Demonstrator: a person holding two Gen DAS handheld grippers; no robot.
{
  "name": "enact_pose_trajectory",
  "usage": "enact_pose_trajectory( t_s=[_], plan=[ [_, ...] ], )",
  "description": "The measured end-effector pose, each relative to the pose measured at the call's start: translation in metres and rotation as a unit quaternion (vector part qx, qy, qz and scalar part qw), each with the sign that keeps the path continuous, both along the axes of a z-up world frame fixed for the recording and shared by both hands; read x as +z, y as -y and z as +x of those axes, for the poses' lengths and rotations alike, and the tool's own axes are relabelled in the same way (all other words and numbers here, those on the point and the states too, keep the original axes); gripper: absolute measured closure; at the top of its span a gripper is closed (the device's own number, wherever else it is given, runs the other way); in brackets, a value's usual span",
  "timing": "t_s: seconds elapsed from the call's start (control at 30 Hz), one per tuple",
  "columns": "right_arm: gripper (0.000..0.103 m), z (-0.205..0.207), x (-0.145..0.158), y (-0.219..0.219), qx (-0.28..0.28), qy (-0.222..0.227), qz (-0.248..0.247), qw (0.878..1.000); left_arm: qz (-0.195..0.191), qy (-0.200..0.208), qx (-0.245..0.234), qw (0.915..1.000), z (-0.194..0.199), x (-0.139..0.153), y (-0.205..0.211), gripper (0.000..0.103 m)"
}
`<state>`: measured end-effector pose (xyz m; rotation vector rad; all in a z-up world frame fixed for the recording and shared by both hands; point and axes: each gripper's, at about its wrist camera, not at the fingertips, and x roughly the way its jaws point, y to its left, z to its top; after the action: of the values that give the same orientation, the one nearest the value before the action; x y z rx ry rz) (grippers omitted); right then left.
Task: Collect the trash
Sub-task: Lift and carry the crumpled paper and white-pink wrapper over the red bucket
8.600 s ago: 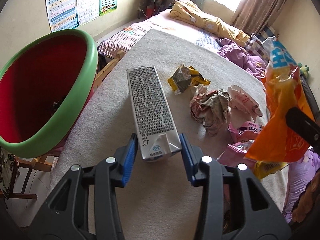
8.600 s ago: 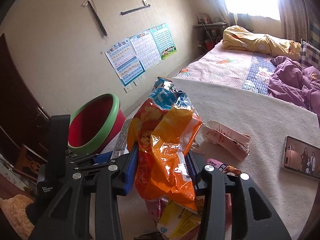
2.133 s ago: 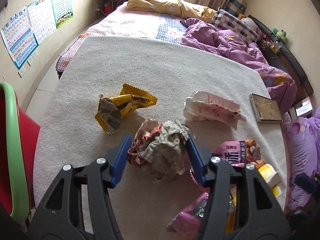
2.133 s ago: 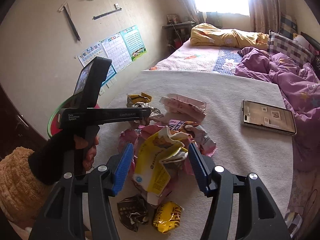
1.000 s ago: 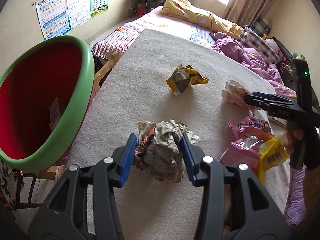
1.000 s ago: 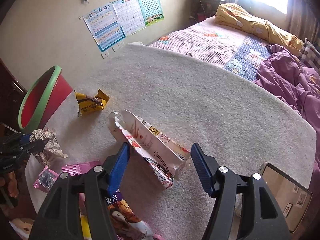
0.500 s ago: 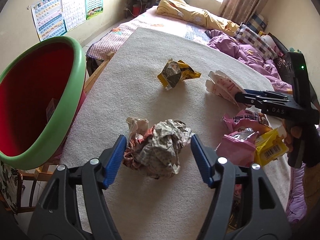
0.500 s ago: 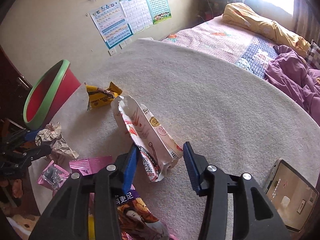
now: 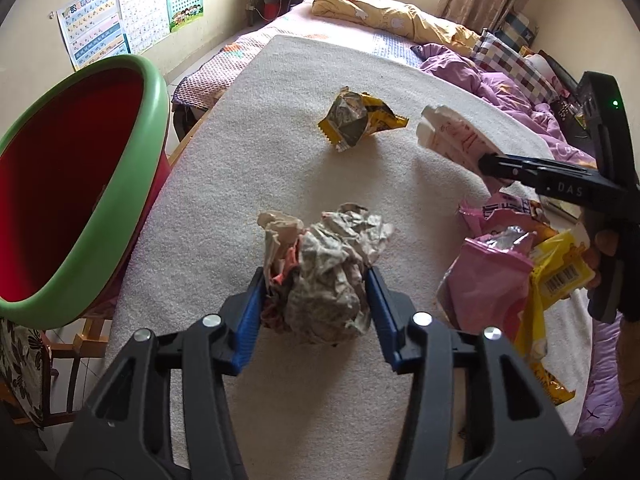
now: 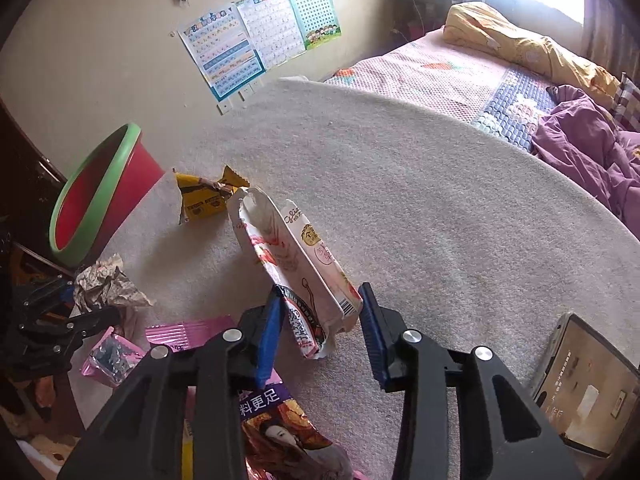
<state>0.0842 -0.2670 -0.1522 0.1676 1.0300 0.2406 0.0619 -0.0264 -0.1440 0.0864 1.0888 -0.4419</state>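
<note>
crumpled paper wad (image 9: 328, 276) on cream blanket; pink-white torn packet (image 10: 296, 268) tilted up; yellow wrapper (image 9: 358, 120) lies beyond.

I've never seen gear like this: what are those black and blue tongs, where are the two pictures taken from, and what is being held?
No robot here: a person holds one pair of tongs in each hand, each carrying a camera looking along its fingers. The left tongs have just closed on a crumpled wrapper; the right tongs have just closed on a pink-white bag. On the mat lie a yellow wrapper, pink packets and a phone. The red bin stands at the mat's edge.
</note>
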Motion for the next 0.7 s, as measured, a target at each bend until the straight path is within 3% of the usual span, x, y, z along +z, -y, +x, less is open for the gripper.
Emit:
enact_pose_trajectory(
  t_s=[0.27, 0.5, 0.7],
  plan=[
    [0.068, -0.03, 0.05, 0.0, -0.076, 0.065, 0.032, 0.995, -0.009, 0.049, 0.016, 0.9986, -0.005, 0.022, -0.007, 0.062],
    [0.067, -0.059, 0.088, -0.046, -0.078, 0.119, 0.055, 0.988, -0.005, 0.113, 0.035, 0.993, -0.005, 0.057, -0.013, 0.062],
    [0.067, -0.065, 0.102, -0.08, -0.065, 0.137, 0.057, 0.987, -0.004, 0.146, 0.04, 0.9885, -0.004, 0.075, -0.025, 0.062]
  ],
)
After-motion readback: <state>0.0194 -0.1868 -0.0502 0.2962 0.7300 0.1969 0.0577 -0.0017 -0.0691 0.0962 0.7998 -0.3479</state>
